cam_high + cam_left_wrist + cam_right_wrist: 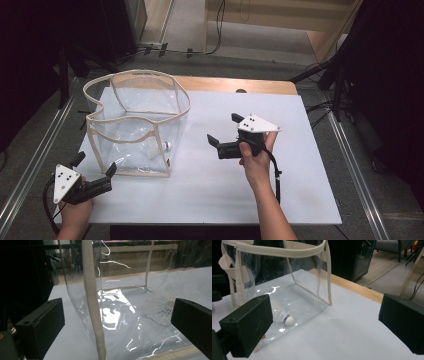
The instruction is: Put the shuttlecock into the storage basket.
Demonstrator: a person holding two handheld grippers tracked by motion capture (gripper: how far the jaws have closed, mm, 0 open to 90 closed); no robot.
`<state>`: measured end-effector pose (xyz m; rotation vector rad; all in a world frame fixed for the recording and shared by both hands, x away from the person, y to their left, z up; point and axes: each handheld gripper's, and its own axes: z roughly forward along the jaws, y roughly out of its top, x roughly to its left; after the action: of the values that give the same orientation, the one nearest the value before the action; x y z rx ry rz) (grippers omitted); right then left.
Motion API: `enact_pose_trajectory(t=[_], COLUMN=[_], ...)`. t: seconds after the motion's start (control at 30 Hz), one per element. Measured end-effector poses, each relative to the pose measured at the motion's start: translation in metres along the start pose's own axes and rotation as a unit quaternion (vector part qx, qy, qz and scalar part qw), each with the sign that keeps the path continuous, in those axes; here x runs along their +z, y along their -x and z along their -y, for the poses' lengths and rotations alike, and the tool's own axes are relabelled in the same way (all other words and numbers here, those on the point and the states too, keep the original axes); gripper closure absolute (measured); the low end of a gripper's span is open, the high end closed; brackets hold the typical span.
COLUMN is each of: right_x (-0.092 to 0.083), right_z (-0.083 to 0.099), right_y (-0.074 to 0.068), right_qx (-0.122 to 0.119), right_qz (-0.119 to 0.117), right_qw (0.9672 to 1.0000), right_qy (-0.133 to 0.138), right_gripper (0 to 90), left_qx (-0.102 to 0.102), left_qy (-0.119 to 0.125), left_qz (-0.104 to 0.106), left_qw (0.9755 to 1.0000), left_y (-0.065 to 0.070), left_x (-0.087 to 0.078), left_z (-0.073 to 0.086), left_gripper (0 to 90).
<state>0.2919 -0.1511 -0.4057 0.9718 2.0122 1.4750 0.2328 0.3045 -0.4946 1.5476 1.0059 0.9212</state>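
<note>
With the shuttlecock (284, 318) already lying on the floor of the clear plastic bag (137, 122) (upright on the white table (300, 165)), both the left gripper (95, 162) and right gripper (222, 130) stand released and empty, so the placing step seems done and any next move calls for a fresh grasp.

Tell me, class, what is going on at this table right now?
A person holds a gripper in each hand over a white table. A clear bag with cream trim stands open on it, and a shuttlecock lies inside on the bag's floor. The left gripper is open, close to the bag's near corner, with the corner seam between its jaws but not pinched. The right gripper is open and empty, off to the bag's right, pointing toward it.
</note>
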Motion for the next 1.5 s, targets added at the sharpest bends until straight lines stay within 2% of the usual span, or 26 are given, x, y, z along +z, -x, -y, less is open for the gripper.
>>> enact_pose_trajectory(t=[0.23,0.83,1.17,1.5], right_x=[-0.010,-0.048,-0.066,-0.084], right_z=[0.014,0.053,0.076,0.094], right_y=[0.007,0.033,0.047,0.059], right_qx=[0.005,0.017,0.025,0.044], right_qz=[0.010,0.045,0.066,0.082], right_qw=[0.9999,0.9988,0.9975,0.9956], right_qy=[0.001,-0.002,-0.009,-0.013], right_gripper=[0.0,0.0,0.0,0.0], left_qx=[0.000,0.001,0.001,0.001], left_qy=[0.000,0.000,0.000,0.001], left_qz=[0.000,-0.002,-0.002,-0.002], left_qw=[1.0000,1.0000,1.0000,1.0000], left_y=[0.000,0.001,0.001,0.001], left_x=[0.000,0.000,0.000,0.000], left_z=[0.000,0.000,0.000,0.001], left_gripper=[0.0,0.0,0.0,0.0])
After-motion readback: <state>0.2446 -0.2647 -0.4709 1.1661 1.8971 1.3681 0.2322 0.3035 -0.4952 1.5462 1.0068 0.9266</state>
